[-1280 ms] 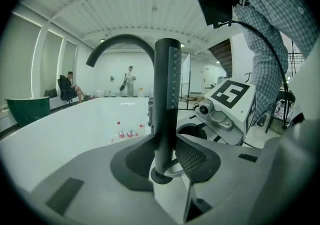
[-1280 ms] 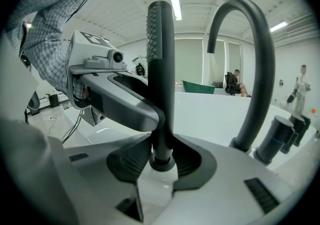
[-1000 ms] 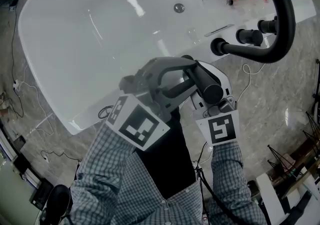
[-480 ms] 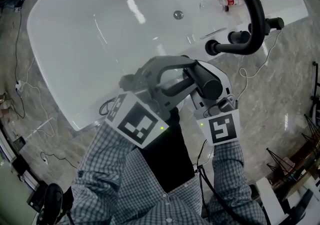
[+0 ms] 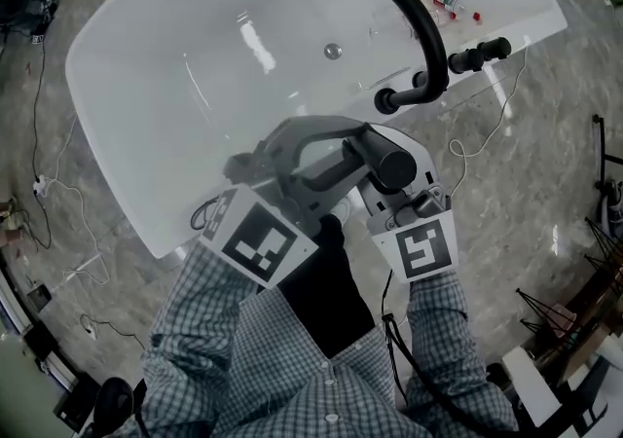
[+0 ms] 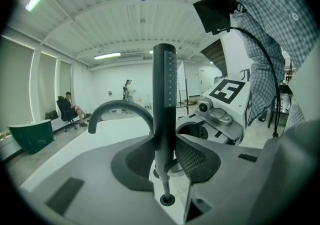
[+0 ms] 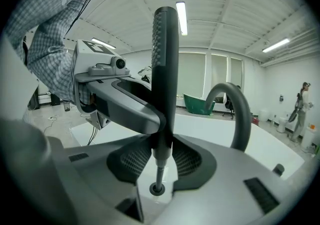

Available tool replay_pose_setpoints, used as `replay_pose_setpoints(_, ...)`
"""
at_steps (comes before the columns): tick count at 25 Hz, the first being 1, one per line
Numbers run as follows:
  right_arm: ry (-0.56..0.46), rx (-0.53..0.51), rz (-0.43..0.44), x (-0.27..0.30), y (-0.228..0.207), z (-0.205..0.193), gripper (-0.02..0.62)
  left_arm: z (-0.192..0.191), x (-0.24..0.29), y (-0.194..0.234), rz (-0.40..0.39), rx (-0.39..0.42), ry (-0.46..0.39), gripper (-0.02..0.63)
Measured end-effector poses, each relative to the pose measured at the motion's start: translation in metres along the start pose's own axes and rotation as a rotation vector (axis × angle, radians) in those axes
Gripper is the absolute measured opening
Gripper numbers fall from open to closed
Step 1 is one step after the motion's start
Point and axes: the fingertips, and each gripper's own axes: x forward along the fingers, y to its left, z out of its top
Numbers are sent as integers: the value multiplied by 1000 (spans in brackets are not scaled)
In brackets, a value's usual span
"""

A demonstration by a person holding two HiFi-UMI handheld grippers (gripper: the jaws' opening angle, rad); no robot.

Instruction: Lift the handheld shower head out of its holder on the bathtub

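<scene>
Grips the shower head (image 6: pixel 165 94) with the left gripper (image 6: pixel 165 161): jaws fairly wide, yet closed against the dark wand's lower end, with a pad (image 6: pixel 197 159) pressed to each side. Grips the same wand with the right gripper (image 7: pixel 161 161) from the opposite side, likewise clamped low on the shaft.

Holds it upright, with the dotted spray face along the upper length. Shows in the head view as a dark cylinder between the two grippers, above the near rim of the white bathtub (image 5: pixel 146 86).

Clear of its holder (image 6: pixel 167 199) — a dark ring set in the white rim directly below, joined to the wand's foot only by a thin hose (image 6: pixel 164 186).

At the tub's right rim, a black arched faucet (image 5: pixel 428 32); near it, on the white surface, small red-capped bottles (image 5: pixel 443 0). Below the grippers, checked sleeves (image 5: pixel 214 348) — and all around the tub, grey marbled floor (image 5: pixel 526 164).
</scene>
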Motion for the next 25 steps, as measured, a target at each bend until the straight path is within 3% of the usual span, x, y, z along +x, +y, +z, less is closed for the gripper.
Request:
replay_pose_setpoints(6, -93, 72, -38, -18, -7, 44, 126, 35, -13, 0, 14, 6, -27, 130)
replay_pose_setpoints(12, -90, 32, -24, -34, -4, 71, 123, 60, -28, -1, 35, 23, -24, 130)
replay_pose_setpoints(25, -199, 71, -39, -77, -5, 155, 123, 139, -66, -7, 56, 55, -59, 129)
